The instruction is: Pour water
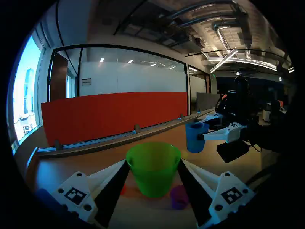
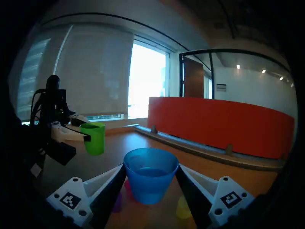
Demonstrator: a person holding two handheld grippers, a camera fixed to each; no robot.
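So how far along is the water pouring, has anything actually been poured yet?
Done: both cups are gripped, the left gripper on the green cup, the right gripper on the blue cup, which holds water. In hand: both are held upright and apart. Left: bringing them together and tipping the blue cup; no pour shows yet.

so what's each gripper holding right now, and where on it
The left gripper holds a green cup by its sides, just below the rim; the right gripper holds a blue cup the same way.
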